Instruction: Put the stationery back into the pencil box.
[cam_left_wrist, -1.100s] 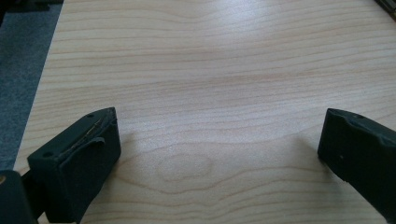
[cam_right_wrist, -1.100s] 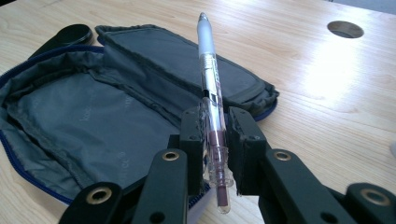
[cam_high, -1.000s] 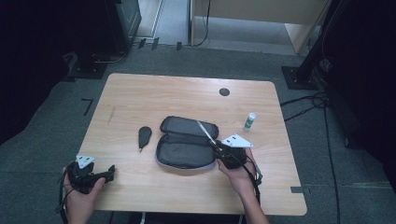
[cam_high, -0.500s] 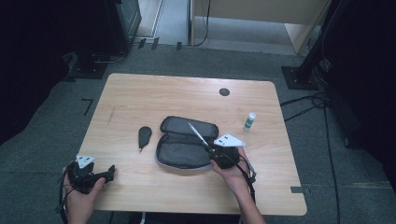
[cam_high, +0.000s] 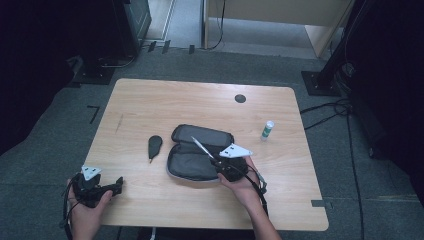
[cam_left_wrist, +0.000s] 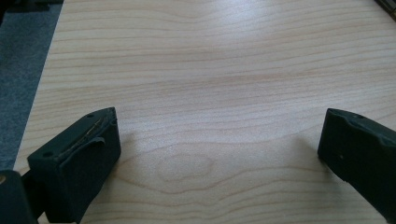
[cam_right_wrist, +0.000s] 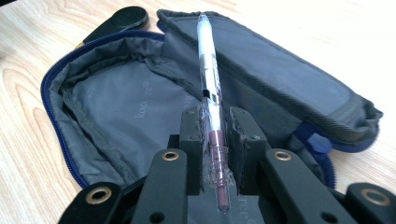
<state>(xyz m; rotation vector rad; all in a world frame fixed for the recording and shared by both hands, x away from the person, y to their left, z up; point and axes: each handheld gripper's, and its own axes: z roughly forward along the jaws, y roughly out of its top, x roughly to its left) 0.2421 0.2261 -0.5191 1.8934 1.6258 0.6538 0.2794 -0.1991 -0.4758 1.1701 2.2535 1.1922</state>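
Note:
An open dark grey pencil case (cam_high: 192, 162) (cam_right_wrist: 121, 107) with a blue zipper lies at the table's middle. My right gripper (cam_high: 216, 162) (cam_right_wrist: 215, 116) hovers over the case's right part, shut on a clear pen (cam_high: 200, 147) (cam_right_wrist: 208, 60) with a white end. The pen sticks out past the jaws, up and to the left over the case's open pocket. At the front left corner of the table my left gripper (cam_high: 117, 184) (cam_left_wrist: 219, 140) rests open, with bare wood between its jaws.
A small black oval item (cam_high: 154, 145) (cam_right_wrist: 119, 21) lies just left of the case. A green-and-white glue stick (cam_high: 267, 130) stands to the right. A black round grommet (cam_high: 240, 98) sits near the far edge of the wooden table (cam_high: 150, 105) (cam_left_wrist: 210, 70).
My right gripper has carried the pen leftward, from the case's right edge to over its open pocket. The left gripper has stayed put.

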